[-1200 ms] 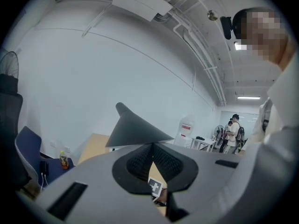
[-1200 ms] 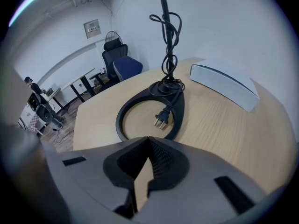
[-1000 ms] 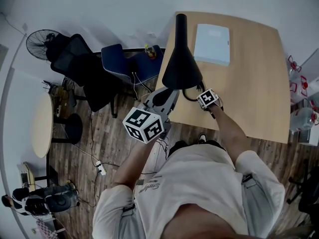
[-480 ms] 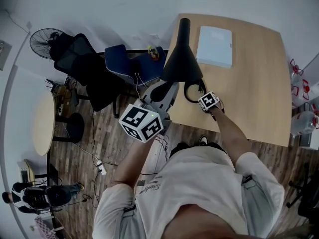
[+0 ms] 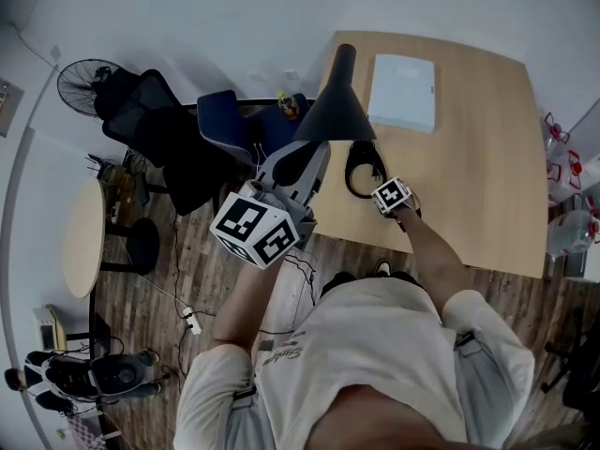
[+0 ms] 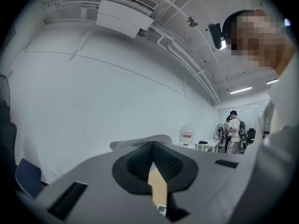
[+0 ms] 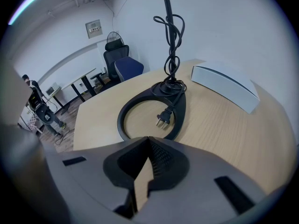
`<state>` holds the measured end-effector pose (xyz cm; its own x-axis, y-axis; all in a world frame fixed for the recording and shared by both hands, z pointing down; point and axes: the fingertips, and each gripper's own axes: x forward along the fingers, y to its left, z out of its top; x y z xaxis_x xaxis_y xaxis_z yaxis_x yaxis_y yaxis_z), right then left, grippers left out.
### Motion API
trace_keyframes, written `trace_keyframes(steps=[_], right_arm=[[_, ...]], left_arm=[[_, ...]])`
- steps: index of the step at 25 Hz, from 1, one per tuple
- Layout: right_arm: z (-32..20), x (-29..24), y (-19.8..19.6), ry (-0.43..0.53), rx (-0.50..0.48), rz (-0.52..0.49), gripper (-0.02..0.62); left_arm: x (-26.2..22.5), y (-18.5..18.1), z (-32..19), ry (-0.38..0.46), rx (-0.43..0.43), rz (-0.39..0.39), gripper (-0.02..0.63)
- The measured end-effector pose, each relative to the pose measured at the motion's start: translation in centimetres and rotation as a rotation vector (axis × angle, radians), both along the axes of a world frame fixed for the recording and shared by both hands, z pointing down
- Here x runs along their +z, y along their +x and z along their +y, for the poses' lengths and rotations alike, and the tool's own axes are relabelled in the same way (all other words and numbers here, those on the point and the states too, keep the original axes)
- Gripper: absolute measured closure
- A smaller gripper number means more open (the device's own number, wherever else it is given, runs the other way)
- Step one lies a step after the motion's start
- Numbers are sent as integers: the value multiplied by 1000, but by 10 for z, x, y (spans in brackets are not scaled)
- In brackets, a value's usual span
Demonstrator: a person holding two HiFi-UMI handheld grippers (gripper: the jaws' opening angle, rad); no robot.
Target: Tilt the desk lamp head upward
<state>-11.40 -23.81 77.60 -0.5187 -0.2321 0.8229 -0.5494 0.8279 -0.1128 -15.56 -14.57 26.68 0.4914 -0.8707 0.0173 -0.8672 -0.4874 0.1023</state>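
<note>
The desk lamp's black cone head (image 5: 330, 115) hangs tilted over the table's left edge, its stem (image 5: 344, 59) rising behind it. Its ring base (image 5: 352, 172) lies flat on the wooden table (image 5: 469, 157). My left gripper (image 5: 309, 150) is raised just under the head's lower rim; I cannot tell whether they touch. In the left gripper view the gripper (image 6: 153, 146) is shut on nothing and faces wall and ceiling. My right gripper (image 5: 380, 187) rests at the base's near side. It (image 7: 148, 141) is shut and empty, in front of the ring base (image 7: 125, 112), plug (image 7: 162, 118) and knotted cord (image 7: 171, 45).
A white box (image 5: 401, 92) lies on the table behind the lamp. Left of the table stand a blue chair (image 5: 220, 120), a black office chair (image 5: 150, 129) and a fan (image 5: 80, 78). A power strip (image 5: 190, 319) lies on the floor. People (image 6: 233, 129) stand far off.
My left gripper has risen and moved left under the lamp head. The head has tipped from a round top-down shape to a slanted side-on cone, uncovering the ring base. The right gripper barely moved.
</note>
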Motion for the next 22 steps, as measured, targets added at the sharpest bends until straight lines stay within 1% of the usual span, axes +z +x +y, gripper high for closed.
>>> trace_keyframes(steps=[4,8,12,16,22], right_arm=[[3,0,-2,-20,0,-1,600],[5,0,-4,-9,-14,3,600],[1,-1,10,13,0,79,600],[4,-1,-3,4,-14,15,600],[7,2,-5,-13,-14,10,600]], left_arm=[[-11,-4,-2,26,-3,-5,591],[-20,-5,-1,40,-7,-6,591],[-28,-4,-1,61,-2,-28,591],[-33,-4,-2,76,-3,-50,591],[-34,-8,-1,81,-10,-44,592]])
